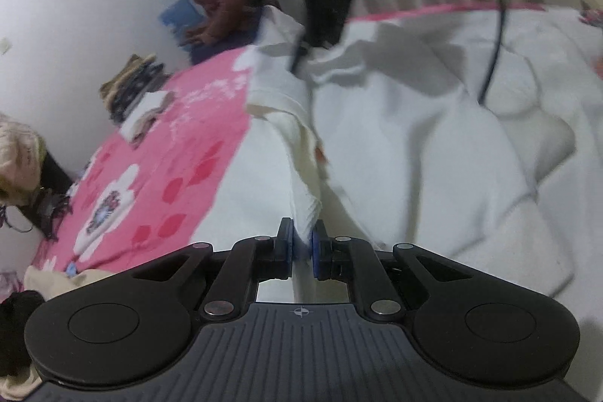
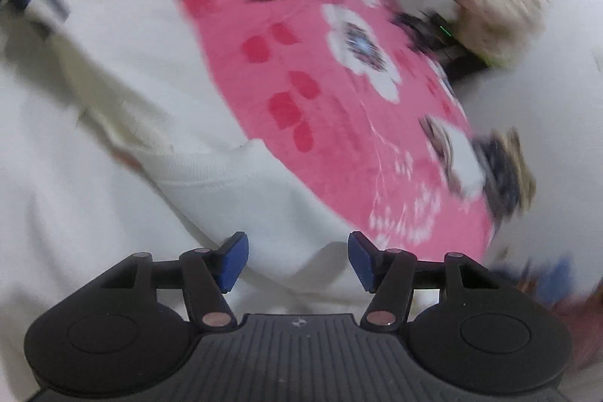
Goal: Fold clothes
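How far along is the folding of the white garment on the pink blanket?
Done: a small stack of folded clothes sits on the pink blanket. In hand: the left gripper is shut on a fold of the white garment, which is lifted into a ridge; the right gripper is open above its ribbed edge. Left: the garment is rumpled and spread out, with no neat fold visible.

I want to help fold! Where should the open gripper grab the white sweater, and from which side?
Best guess: the ribbed edge band of the white sweater. It lies flat as a firm, thick rim beside the pink blanket, just ahead of the open right gripper. Come from the blanket side and slide one finger under the rim. The left gripper already pinches a bunched fold.
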`<state>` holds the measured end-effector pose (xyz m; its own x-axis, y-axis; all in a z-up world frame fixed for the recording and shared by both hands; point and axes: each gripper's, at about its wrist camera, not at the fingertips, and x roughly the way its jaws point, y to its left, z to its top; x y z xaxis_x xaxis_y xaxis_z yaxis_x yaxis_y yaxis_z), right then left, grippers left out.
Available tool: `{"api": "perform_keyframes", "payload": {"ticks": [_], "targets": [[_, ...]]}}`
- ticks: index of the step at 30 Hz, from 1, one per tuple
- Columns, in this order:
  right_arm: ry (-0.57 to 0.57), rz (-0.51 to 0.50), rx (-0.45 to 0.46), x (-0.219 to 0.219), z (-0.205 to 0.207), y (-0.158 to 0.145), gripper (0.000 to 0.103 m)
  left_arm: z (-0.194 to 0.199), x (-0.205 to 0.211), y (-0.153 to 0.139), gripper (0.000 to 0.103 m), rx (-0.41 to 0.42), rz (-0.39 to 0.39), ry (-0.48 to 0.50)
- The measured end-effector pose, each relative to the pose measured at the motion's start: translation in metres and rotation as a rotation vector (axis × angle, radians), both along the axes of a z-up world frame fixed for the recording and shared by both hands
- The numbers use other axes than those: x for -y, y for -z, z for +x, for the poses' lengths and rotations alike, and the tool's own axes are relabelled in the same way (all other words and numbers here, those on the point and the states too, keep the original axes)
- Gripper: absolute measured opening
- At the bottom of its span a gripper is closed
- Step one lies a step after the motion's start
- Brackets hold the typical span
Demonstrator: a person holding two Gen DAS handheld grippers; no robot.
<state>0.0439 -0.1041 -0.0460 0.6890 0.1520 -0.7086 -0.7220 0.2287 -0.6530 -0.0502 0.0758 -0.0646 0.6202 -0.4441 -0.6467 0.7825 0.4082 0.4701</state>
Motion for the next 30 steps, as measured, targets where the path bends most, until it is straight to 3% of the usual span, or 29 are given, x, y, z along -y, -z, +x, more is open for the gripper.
{"api": "perform_keyframes", "payload": {"ticks": [2, 4, 6, 7, 9, 10, 15, 17, 21, 27, 28, 30], "targets": [[-0.072, -0.102, 0.011, -0.011, 0.002, 0.004, 0.068, 0.001, -0.001, -0.001, 0.008, -0.02, -0.016, -0.005], [-0.078, -0.177, -0.118, -0.024, 0.016, 0.009, 0.067, 0.003, -0.002, -0.001, 0.008, -0.045, -0.04, -0.009], [-0.041, -0.175, -0.17, -0.03, 0.031, 0.012, 0.067, 0.002, -0.003, 0.0, 0.008, -0.054, -0.045, -0.005], [-0.022, -0.171, -0.191, -0.032, 0.038, 0.014, 0.061, 0.002, -0.003, 0.001, 0.008, -0.055, -0.04, -0.001], [0.027, -0.157, -0.276, -0.032, 0.049, 0.012, 0.028, 0.001, -0.004, 0.002, 0.008, -0.065, -0.038, -0.008], [0.043, -0.141, -0.287, -0.03, 0.049, 0.009, 0.006, 0.001, -0.006, 0.002, 0.008, -0.077, -0.047, -0.023], [0.074, 0.095, -0.126, 0.007, 0.015, -0.025, 0.007, 0.002, -0.014, -0.001, 0.009, -0.082, -0.074, -0.093], [0.098, 0.139, -0.115, 0.023, -0.005, -0.028, 0.006, 0.002, -0.016, -0.003, 0.009, -0.081, -0.073, -0.1], [0.134, 0.151, -0.091, 0.046, -0.051, -0.011, 0.006, -0.009, -0.021, -0.006, 0.009, -0.078, -0.071, -0.115], [0.209, 0.092, -0.144, 0.067, -0.095, 0.022, 0.006, -0.019, -0.032, -0.015, 0.011, -0.172, -0.128, -0.171], [0.216, 0.091, -0.148, 0.069, -0.1, 0.021, 0.006, -0.019, -0.035, -0.015, 0.013, -0.183, -0.128, -0.191], [0.23, 0.093, -0.147, 0.072, -0.106, 0.017, 0.006, -0.022, -0.04, -0.018, 0.026, -0.178, -0.132, -0.234]]}}
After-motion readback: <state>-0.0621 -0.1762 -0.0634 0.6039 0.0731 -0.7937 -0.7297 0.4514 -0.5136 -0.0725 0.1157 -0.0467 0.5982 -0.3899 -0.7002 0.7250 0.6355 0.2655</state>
